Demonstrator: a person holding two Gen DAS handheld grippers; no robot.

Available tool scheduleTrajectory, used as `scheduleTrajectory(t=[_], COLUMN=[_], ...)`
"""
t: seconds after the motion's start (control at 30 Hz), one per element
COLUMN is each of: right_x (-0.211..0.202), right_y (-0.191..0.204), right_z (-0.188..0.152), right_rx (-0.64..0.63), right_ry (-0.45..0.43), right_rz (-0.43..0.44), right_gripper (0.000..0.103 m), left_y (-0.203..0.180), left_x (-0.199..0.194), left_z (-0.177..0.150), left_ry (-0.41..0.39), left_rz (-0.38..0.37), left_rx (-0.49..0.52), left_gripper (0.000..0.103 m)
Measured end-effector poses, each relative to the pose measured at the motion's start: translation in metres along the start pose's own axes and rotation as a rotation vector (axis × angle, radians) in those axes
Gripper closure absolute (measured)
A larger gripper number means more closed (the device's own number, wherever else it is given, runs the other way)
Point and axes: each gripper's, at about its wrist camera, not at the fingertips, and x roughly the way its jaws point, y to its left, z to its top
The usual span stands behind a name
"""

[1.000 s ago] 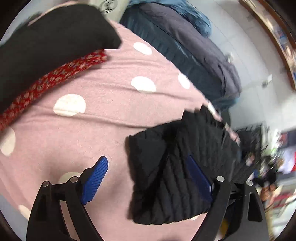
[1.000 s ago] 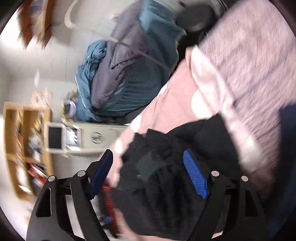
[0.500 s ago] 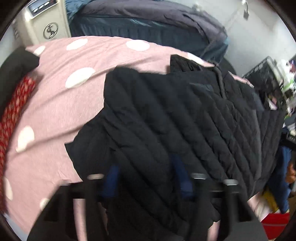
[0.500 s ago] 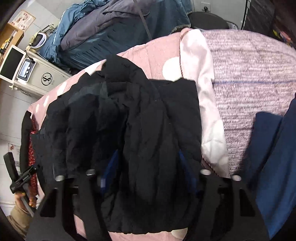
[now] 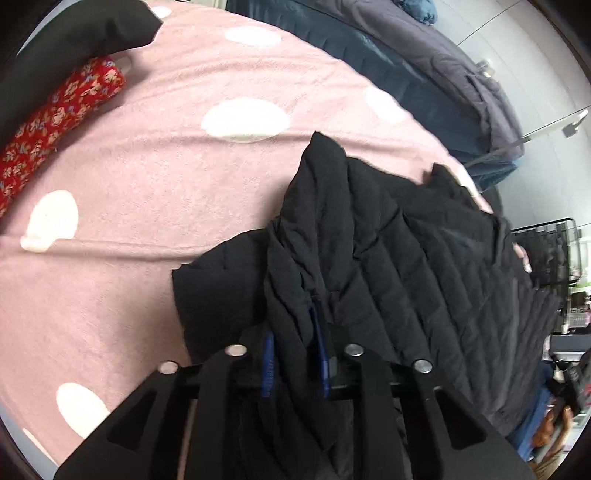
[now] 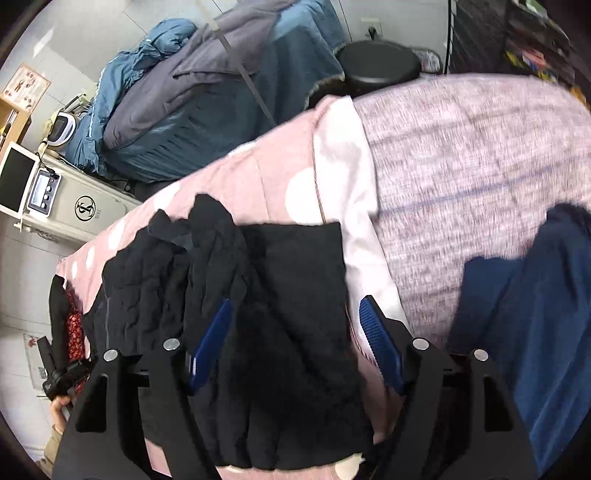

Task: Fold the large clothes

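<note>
A black quilted jacket point(image 5: 424, 266) lies bunched on a pink blanket with white dots point(image 5: 147, 177). My left gripper point(image 5: 293, 339) is shut on a fold of the jacket, its blue pads close together with fabric pinched between them. In the right wrist view the same jacket point(image 6: 258, 295) lies over the blanket's edge. My right gripper point(image 6: 295, 314) is open, its blue pads wide apart above the jacket and holding nothing.
A red floral cloth point(image 5: 55, 122) and a black garment point(image 5: 74, 33) lie at the blanket's far left. A dark blue garment point(image 6: 535, 325) lies at the right on a mottled pink cover point(image 6: 480, 155). Blue-grey bedding point(image 6: 207, 88), a beige machine point(image 6: 81, 206) and a black stool point(image 6: 376, 62) stand beyond.
My left gripper has closed on a fold of the jacket. My right gripper has opened over the jacket, which now lies lower on the blanket.
</note>
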Motion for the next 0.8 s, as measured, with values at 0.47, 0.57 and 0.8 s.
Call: scheduleTrajectory(t=[0.47,0.57,0.8], right_x=[0.038,0.058,0.038], right_y=[0.066,0.061,0.026], right_z=[-0.036,-0.03,-0.013], right_rx=[-0.339,-0.306,-0.137], right_ry=[0.071,0.094,0.067], right_rz=[-0.086,-0.123,-0.03], right_gripper=[0.031,0.023,0.02], left_y=[0.018,0.021,0.04], left_x=[-0.031,-0.02,-0.048], left_z=[-0.032,-0.042,-0.048], left_ry=[0.01,0.012,-0.021], left_rz=[0.024,0.061,0.006], left_rx=[0.007,0.017,-0.041], left_gripper=[0.029,0.022,0.017])
